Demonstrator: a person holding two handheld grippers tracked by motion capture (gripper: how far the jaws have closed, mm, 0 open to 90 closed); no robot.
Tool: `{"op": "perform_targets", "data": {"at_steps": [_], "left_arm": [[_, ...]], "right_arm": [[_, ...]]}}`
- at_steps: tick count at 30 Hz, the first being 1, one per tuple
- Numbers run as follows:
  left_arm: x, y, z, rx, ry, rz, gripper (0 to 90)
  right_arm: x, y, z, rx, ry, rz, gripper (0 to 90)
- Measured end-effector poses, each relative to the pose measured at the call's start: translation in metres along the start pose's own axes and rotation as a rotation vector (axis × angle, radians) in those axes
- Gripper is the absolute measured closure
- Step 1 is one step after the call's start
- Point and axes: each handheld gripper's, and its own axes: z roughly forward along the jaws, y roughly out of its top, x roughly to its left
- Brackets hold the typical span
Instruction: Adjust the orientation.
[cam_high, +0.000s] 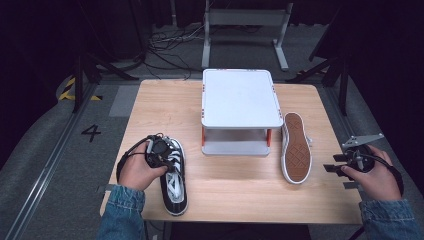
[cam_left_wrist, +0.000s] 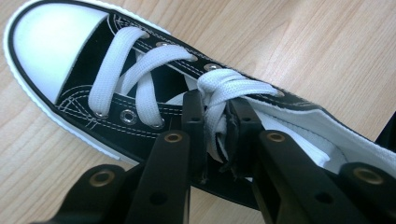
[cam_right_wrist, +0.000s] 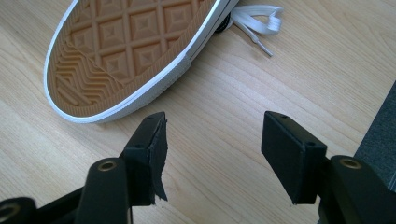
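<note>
A black canvas shoe (cam_high: 176, 182) with a white toe cap and white laces stands upright at the table's front left. My left gripper (cam_high: 161, 150) comes down on its top. In the left gripper view, that gripper (cam_left_wrist: 217, 122) has its jaws pinched on the knotted white lace (cam_left_wrist: 233, 86) by the tongue. The matching shoe (cam_high: 296, 150) lies sole up on the right, its tan patterned sole (cam_right_wrist: 126, 51) facing me and a loose lace (cam_right_wrist: 254, 16) trailing beside it. My right gripper (cam_high: 332, 162) hovers open just right of that shoe, its jaws (cam_right_wrist: 215, 140) wide apart over bare wood.
A white two-tier stand (cam_high: 240, 97) with red posts sits at the centre back of the wooden table (cam_high: 235, 195). The table's right edge lies close to my right gripper. Dark floor, cables and metal frames surround the table.
</note>
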Motion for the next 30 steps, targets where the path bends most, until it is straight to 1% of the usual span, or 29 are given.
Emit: {"op": "perform_targets", "data": {"at_steps": [2,3,4,5,6,7,9,11,14,15,16,18,19,21,24,26,29,30], "left_arm": [[-0.002,0.002,-0.002,0.009,0.019,-0.022,82.9],[-0.004,0.004,-0.004,0.016,0.048,-0.036,82.9],[-0.005,0.005,-0.004,0.009,0.057,-0.044,83.4],[-0.006,0.007,-0.006,0.003,0.074,-0.059,83.8],[-0.005,0.008,-0.009,-0.023,0.092,-0.099,84.1],[-0.005,0.008,-0.009,-0.023,0.092,-0.099,84.2],[-0.004,0.009,-0.013,-0.055,0.095,-0.139,84.3],[-0.004,0.011,-0.016,-0.074,0.099,-0.157,84.3],[-0.006,0.017,-0.02,-0.075,0.102,-0.15,84.3],[-0.006,0.019,-0.022,-0.065,0.104,-0.143,84.3],[-0.007,0.023,-0.024,-0.058,0.117,-0.14,84.2],[-0.008,0.026,-0.027,-0.049,0.125,-0.139,84.2],[-0.007,0.028,-0.029,-0.05,0.132,-0.131,84.3],[-0.007,0.031,-0.035,-0.055,0.142,-0.132,84.2],[-0.007,0.036,-0.045,-0.059,0.159,-0.127,84.2],[-0.007,0.041,-0.053,-0.059,0.179,-0.12,84.2],[-0.007,0.047,-0.064,-0.062,0.193,-0.114,84.2],[-0.005,0.053,-0.074,-0.073,0.202,-0.107,84.2]], "right_arm": [[0.0,0.0,0.0,0.001,0.004,-0.003,42.0],[0.0,0.0,0.0,0.001,0.004,-0.003,42.0],[-0.001,0.0,0.0,0.001,0.004,-0.003,42.0],[-0.001,0.0,0.0,-0.001,0.005,-0.001,42.0],[-0.001,-0.001,-0.002,-0.005,0.004,0.007,42.0],[-0.001,-0.001,-0.002,-0.005,0.004,0.007,42.0],[-0.003,-0.003,-0.002,-0.007,0.001,0.01,42.0],[-0.004,-0.005,-0.003,-0.007,0.002,0.017,42.0],[-0.006,-0.006,-0.004,-0.009,-0.003,0.028,42.0],[-0.006,-0.007,-0.004,-0.011,-0.002,0.029,42.0],[-0.006,-0.007,-0.005,-0.01,-0.002,0.03,42.0],[-0.006,-0.007,-0.004,-0.01,-0.002,0.03,42.0],[-0.005,-0.007,-0.004,-0.008,-0.002,0.028,42.0],[-0.005,-0.008,-0.004,-0.005,0.001,0.03,42.0],[-0.005,-0.009,-0.004,-0.003,-0.001,0.035,42.0],[-0.006,-0.011,-0.005,-0.002,-0.003,0.039,42.0],[-0.007,-0.013,-0.006,-0.002,-0.006,0.045,42.0],[-0.007,-0.013,-0.007,-0.004,-0.005,0.045,42.0]]}}
